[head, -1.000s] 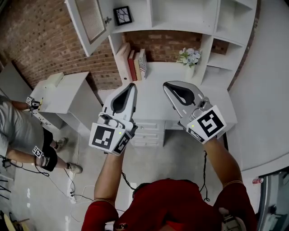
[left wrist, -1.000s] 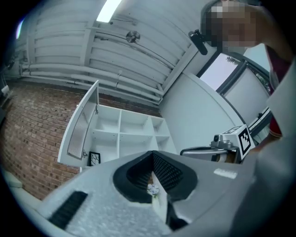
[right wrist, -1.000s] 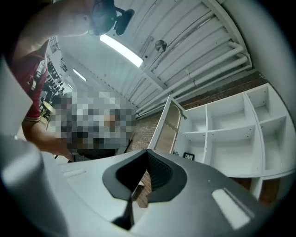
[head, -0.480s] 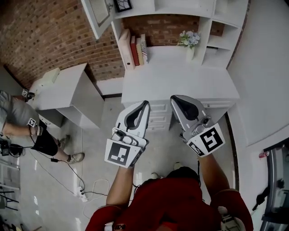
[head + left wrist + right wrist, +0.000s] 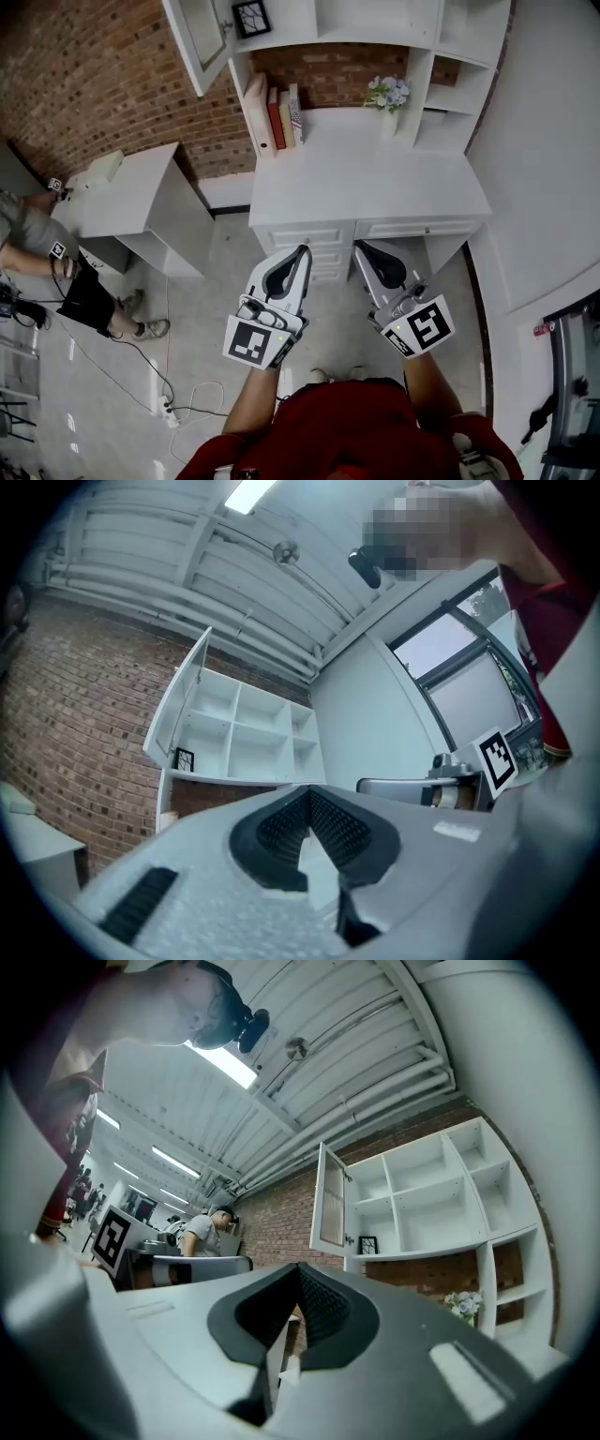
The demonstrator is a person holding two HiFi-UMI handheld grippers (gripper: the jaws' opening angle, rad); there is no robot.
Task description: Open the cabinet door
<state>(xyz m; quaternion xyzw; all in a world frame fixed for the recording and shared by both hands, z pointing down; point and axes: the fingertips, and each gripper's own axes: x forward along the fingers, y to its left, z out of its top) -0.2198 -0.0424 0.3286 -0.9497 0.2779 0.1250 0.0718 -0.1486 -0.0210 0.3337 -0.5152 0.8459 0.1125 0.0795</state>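
Inspector: While hanging well short of the tall white shelving unit, aiming the left gripper and the right gripper toward it, jaws pinched together on nothing. White glass-panelled cabinet door already standing swung out at the unit's upper left, well apart from both.

Clerk: Flagging hazards?

Inspector: Risking a knock on that jutting door edge when reaching up. Probably slipping off its small knob unless parting the jaws first. Possibly catching feet on the white power strip lying on the floor.

Clerk: Counting?

Inspector: Tallying two grippers, one door, apparently four upright books, one vase of pale flowers, one black-framed picture, one white desk, one low white side table, one bystander.
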